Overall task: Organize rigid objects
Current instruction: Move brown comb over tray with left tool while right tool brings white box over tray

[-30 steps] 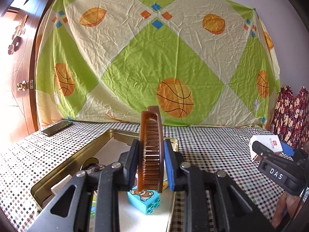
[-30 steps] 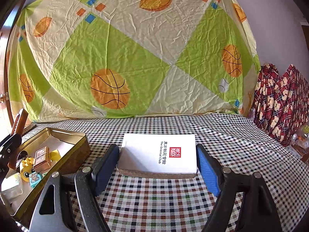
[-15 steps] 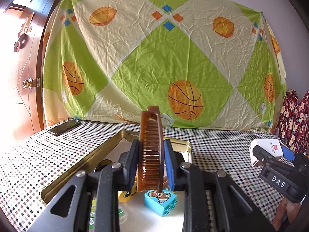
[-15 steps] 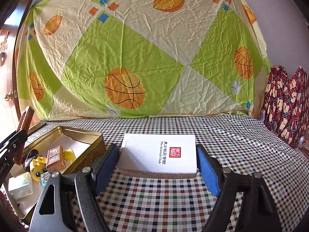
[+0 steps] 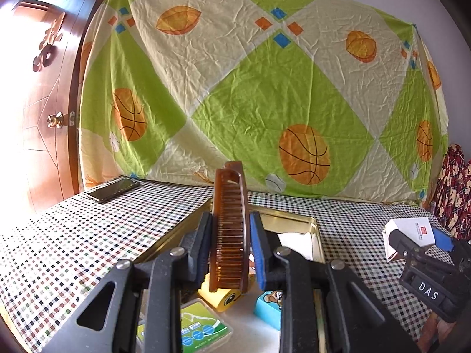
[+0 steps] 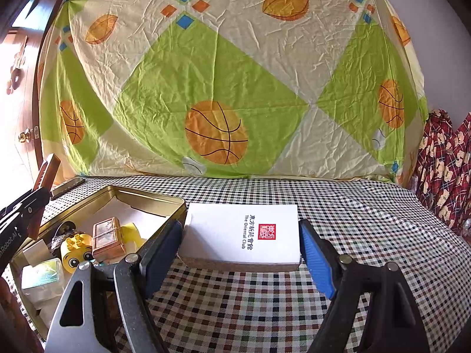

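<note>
A brown comb (image 5: 228, 194) stands upright between the pads of my left gripper (image 5: 230, 220), which is shut on it above the open gold tin (image 5: 294, 220). In the right wrist view the same comb (image 6: 48, 170) shows at the far left, over the tin's (image 6: 147, 195) left side. My right gripper (image 6: 240, 229) is shut on a white box (image 6: 244, 232) with a red seal and a cork base. The box hangs just above the checked cloth, right beside the tin's right wall. The left wrist view shows that box (image 5: 412, 229) at the right edge.
The tin holds a yellow duck brick (image 6: 73, 250), a small brown box (image 6: 107, 239), a blue bear brick (image 5: 269, 304) and a green-labelled clear case (image 5: 200, 326). A dark phone (image 5: 113, 189) lies at the back left. A patterned sheet hangs behind the table; a door is at the left.
Both grippers have shifted left with their loads. The white box now sits close to the tin's right wall, and more of the tin's contents show. Neither grip has changed.
</note>
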Available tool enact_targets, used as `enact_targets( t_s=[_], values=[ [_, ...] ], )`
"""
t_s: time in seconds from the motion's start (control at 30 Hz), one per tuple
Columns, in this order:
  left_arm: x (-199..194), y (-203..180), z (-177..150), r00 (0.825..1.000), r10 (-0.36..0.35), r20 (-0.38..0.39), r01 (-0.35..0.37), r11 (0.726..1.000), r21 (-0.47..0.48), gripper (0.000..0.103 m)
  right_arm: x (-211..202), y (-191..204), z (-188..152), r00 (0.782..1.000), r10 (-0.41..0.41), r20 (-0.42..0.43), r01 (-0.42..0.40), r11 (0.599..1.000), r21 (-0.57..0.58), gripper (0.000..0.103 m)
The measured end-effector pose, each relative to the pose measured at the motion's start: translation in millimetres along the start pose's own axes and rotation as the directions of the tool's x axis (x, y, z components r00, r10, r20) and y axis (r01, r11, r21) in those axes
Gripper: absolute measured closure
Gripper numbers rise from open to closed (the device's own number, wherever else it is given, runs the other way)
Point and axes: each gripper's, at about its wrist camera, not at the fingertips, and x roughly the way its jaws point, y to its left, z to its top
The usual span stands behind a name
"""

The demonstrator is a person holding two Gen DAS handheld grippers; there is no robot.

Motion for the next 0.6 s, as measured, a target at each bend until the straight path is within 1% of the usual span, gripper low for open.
enact_targets(
  t_s=[0.13,0.37,0.6],
  values=[
    [1,7,0,1.0,0.011,-0.002,-0.011,1.0,-0.01,0.079,-1,8,0,1.0,0.01,0.004,-0.01,1.0,-0.011,0.022],
    [2,12,0,1.0,0.022,-0.006,-0.023,1.0,-0.014,0.079,-1,9,0,1.0,0.02,0.005,-0.02,1.0,-0.002,0.022],
    [1,15,1,0.999,0.035,-0.005,-0.035,0.999,-0.014,0.079,0,21,1,0.999,0.052,0.006,-0.052,0.999,-0.013,0.022]
  ],
)
